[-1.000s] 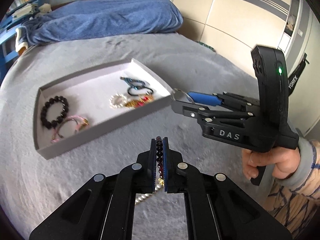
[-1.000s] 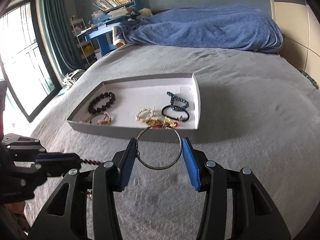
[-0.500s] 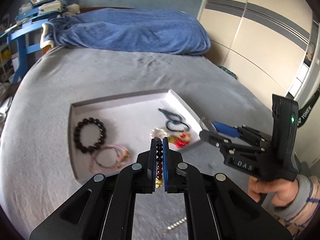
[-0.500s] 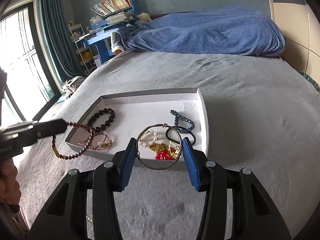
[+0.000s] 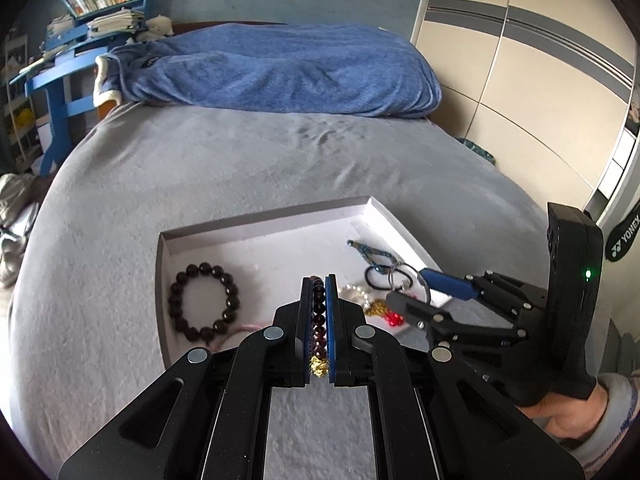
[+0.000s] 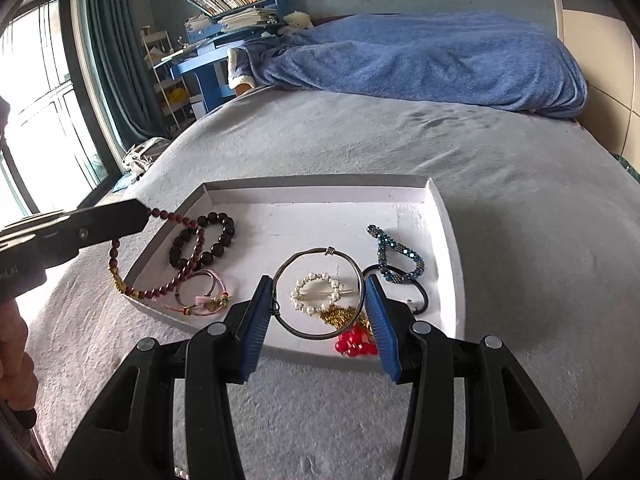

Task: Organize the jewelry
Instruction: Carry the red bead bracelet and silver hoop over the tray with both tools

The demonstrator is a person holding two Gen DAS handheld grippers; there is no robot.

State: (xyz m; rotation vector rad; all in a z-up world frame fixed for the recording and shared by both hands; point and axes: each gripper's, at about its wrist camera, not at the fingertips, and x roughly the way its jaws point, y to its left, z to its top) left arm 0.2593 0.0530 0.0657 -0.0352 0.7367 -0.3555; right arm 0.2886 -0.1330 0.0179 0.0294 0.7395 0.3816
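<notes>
A shallow white tray lies on the grey bed; it also shows in the left wrist view. My left gripper is shut on a dark red bead bracelet, which hangs over the tray's left edge. My right gripper is shut on a thin metal bangle, held above the tray's near side. In the tray lie a black bead bracelet, a pink cord bracelet, a pearl ring brooch, a gold chain with red beads, a teal beaded loop and a black hair tie.
A blue blanket is heaped at the bed's far end. A blue desk with books and a window with curtains stand to the left. Wardrobe doors are on the right. Pearl beads lie on the bed near me.
Both grippers have moved forward over the tray with their bracelets still held. The red bead bracelet now hangs over the tray's left edge, and the bangle is above the pearl brooch.
</notes>
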